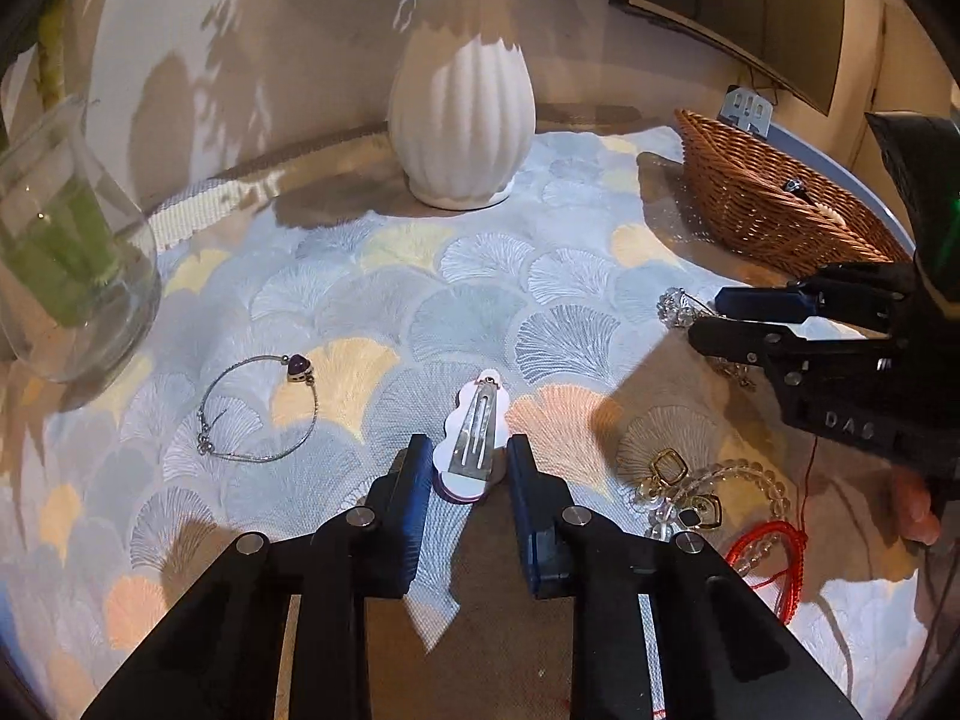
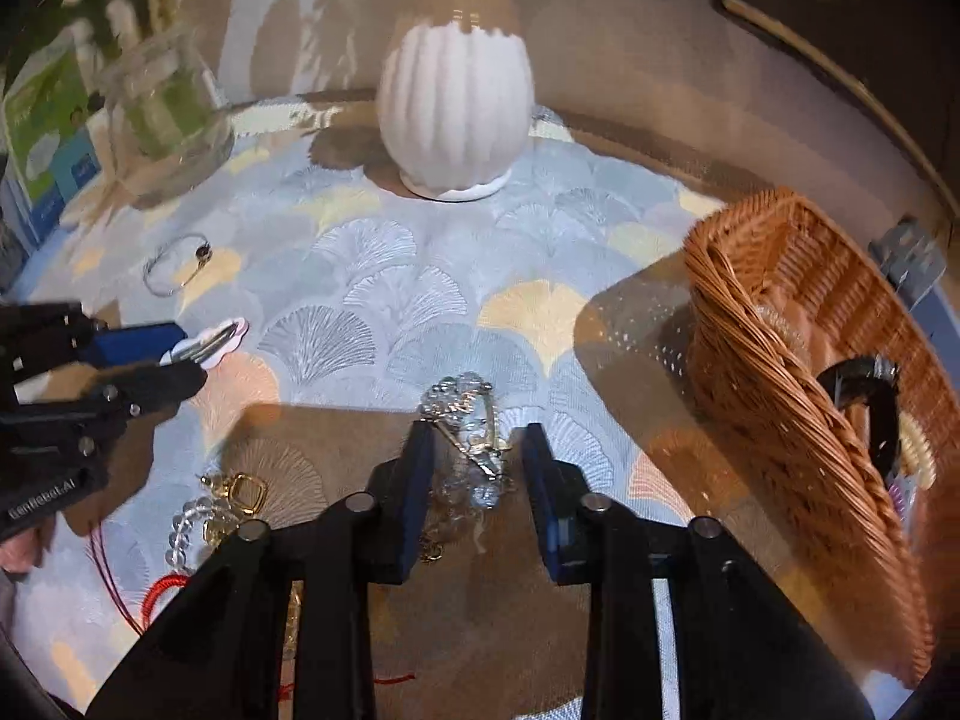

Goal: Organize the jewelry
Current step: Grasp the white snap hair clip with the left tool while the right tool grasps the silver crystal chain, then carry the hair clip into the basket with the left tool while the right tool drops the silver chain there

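Observation:
My left gripper (image 1: 470, 450) is open, its fingers either side of a white cloud-shaped hair clip (image 1: 474, 438) lying on the cloth; the clip also shows in the right wrist view (image 2: 210, 343). My right gripper (image 2: 477, 444) is open around a crystal bead bracelet with a chain (image 2: 471, 420), which shows in the left wrist view (image 1: 681, 306). A silver bangle with a purple stone (image 1: 258, 408) lies to the left. A wicker basket (image 2: 780, 360) at right holds a few pieces.
A white ribbed vase (image 1: 462, 120) stands at the back centre. A glass vase with green stems (image 1: 66, 252) stands at the left. Gold earrings, clear beads (image 1: 690, 492) and a red cord (image 1: 774, 558) lie at front right on the patterned cloth.

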A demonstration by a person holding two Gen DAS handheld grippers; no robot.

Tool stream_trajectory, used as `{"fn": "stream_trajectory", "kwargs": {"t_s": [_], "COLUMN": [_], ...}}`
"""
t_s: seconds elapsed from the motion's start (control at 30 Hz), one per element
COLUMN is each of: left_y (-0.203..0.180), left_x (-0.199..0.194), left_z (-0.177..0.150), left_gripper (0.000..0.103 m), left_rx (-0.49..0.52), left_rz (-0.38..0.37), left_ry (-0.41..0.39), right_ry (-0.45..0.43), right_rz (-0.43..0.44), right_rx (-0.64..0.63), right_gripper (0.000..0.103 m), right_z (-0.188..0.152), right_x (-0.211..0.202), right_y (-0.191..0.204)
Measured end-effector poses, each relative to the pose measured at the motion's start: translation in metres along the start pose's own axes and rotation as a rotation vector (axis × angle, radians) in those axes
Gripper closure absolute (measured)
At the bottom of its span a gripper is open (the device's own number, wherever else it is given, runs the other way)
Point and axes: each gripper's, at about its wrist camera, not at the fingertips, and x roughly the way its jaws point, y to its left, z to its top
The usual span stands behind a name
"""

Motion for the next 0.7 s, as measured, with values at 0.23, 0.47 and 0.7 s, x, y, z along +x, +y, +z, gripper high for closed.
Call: {"fn": "stream_trajectory", "kwargs": {"t_s": [0.23, 0.47, 0.7], "left_y": [0.004, 0.008, -0.004], "left_x": [-0.010, -0.026, -0.051], "left_z": [-0.003, 0.000, 0.015], "left_gripper": [0.078, 0.078, 0.078], "left_rx": [-0.035, -0.081, -0.066], "left_rz": [-0.027, -0.051, -0.054], "left_ry": [-0.043, -0.078, -0.115], "right_ry": [-0.041, -0.094, -0.137], "right_rz": [-0.012, 0.033, 0.100], "right_rx": [-0.021, 0.034, 0.102], "right_gripper": [0.087, 0.087, 0.087], "right_z": [-0.003, -0.002, 0.002], "right_x": [-0.008, -0.025, -0.058], "right_y": [0.003, -0.009, -0.024]}}
